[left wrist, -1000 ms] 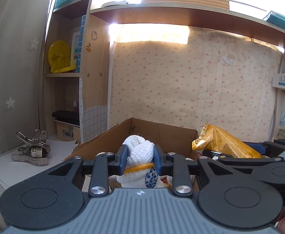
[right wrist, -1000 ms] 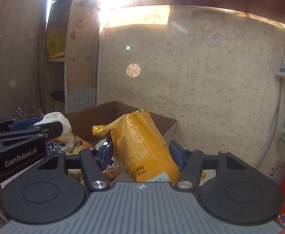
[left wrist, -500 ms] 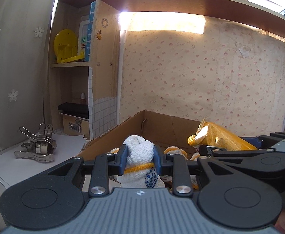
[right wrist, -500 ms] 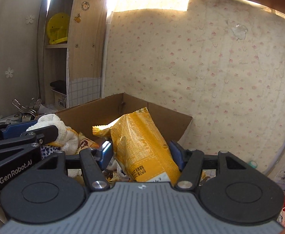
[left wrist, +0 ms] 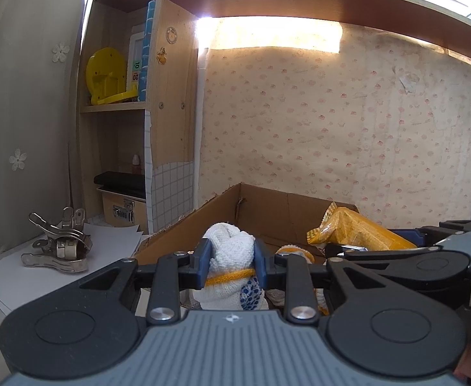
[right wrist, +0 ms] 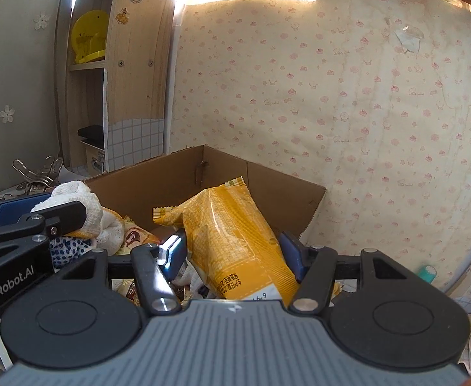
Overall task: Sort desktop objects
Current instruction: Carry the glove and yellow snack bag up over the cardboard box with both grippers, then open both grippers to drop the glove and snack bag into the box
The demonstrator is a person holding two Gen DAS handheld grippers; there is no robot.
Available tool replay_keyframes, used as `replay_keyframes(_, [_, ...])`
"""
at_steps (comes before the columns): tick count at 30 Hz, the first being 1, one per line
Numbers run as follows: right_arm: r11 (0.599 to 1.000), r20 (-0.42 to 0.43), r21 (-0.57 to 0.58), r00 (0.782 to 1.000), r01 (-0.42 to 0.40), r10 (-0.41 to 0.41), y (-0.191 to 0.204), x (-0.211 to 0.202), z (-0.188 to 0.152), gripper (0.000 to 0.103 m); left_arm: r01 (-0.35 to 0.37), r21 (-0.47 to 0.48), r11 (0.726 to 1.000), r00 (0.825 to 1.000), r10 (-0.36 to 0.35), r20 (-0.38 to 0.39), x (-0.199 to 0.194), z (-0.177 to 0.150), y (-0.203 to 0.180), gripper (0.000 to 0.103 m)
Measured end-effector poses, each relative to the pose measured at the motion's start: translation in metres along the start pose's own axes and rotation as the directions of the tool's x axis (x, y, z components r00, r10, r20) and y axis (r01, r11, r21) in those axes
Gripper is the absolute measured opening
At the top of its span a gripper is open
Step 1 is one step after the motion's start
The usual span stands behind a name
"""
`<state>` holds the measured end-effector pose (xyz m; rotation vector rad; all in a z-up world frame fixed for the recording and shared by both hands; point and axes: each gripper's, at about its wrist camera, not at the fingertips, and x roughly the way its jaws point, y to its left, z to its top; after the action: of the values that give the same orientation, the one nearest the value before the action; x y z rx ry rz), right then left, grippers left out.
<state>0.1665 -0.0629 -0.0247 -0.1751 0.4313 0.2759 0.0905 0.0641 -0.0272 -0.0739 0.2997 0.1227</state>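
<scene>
Between the blue fingers of the left gripper (left wrist: 231, 265) sits a rolled white knitted bundle (left wrist: 232, 257) with a yellow band around it and a blue-dotted patch near its lower end; both pads press its sides, so the fingers are clenched on it. The bundle hangs just above the near edge of an open cardboard box (left wrist: 267, 206). From the right wrist camera the same bundle (right wrist: 84, 206) shows at the left, beside the black arm of the left gripper.

The right gripper (right wrist: 235, 251) grasps a yellow snack bag (right wrist: 235, 231) low on its body, one blue finger (right wrist: 177, 251) against its left side and the other against its right; the bag tilts up and leftward, its crimped top end over the inside of the box (right wrist: 171, 189). In the left wrist view the bag (left wrist: 354, 231) pokes up just right of the bundle, over the box.

Under both held things the box holds other packets and wrappers, too jumbled to tell apart. The box stands on the worktop against a wall papered in a small pink pattern. Left of it, on white paper, lies a pile of metal clips (left wrist: 58, 247). Behind them a wooden shelf unit (left wrist: 171, 96) carries a yellow plastic object (left wrist: 106, 77) on one level and a black-topped case below.
</scene>
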Motion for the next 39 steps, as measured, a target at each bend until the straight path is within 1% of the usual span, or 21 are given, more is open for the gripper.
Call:
replay_keyframes(6, [1.000,-0.008,-0.002,1.000,0.000,0.000,0.000,0.011,0.004,0.061,0.000,0.007,1.000,1.000,0.000,0.001,0.007,0.003,-0.002,0.029])
replay_keyframes(11, [1.000,-0.010,0.020,1.000,-0.010,0.010,-0.005,0.020,0.010,0.060,-0.005,0.004,1.000,1.000,0.005,0.001,0.013,0.005,0.000,0.029])
replay_keyframes(17, [0.999,-0.008,0.011,0.999,-0.047,0.047,-0.001,0.033,0.019,0.057,-0.013,0.002,1.000,1.000,0.013,0.000,0.020,0.007,0.001,0.030])
replay_keyframes(20, [0.997,-0.012,0.020,0.997,-0.078,0.079,0.001,0.042,0.023,0.057,-0.012,0.008,1.000,1.000,0.012,0.000,0.023,0.008,0.000,0.030])
replay_keyframes(22, [0.997,-0.013,0.016,0.997,-0.073,0.073,0.002,0.047,0.026,0.057,-0.008,0.007,1.000,1.000,0.008,-0.002,0.026,0.009,0.000,0.030])
replay_keyframes(24, [0.996,-0.007,0.023,0.996,-0.085,0.086,0.001,0.048,0.028,0.058,-0.006,0.009,1.000,1.000,0.006,-0.003,0.028,0.010,0.000,0.031])
replay_keyframes(27, [0.996,0.015,0.043,0.997,-0.080,0.079,-0.003,0.044,0.029,0.068,-0.004,0.009,1.000,1.000,0.004,-0.004,0.031,0.011,-0.001,0.032])
replay_keyframes(31, [0.994,0.055,0.064,0.994,-0.093,0.090,-0.011,0.036,0.031,0.068,-0.004,0.007,1.000,1.000,0.004,-0.004,0.033,0.014,0.000,0.035])
replay_keyframes(35, [0.981,0.088,0.140,0.988,-0.135,0.123,-0.025,0.029,0.036,0.069,-0.010,0.006,1.000,1.000,0.010,-0.001,0.033,0.017,-0.001,0.035])
replay_keyframes(38, [0.982,0.112,0.147,0.988,-0.121,0.105,-0.030,0.021,0.039,0.070,-0.008,0.004,1.000,1.000,0.008,0.002,0.033,0.019,-0.002,0.035])
replay_keyframes(39, [0.983,0.120,0.142,0.988,-0.117,0.100,-0.031,0.018,0.039,0.070,-0.009,0.005,1.000,1.000,0.009,0.004,0.032,0.020,-0.002,0.037])
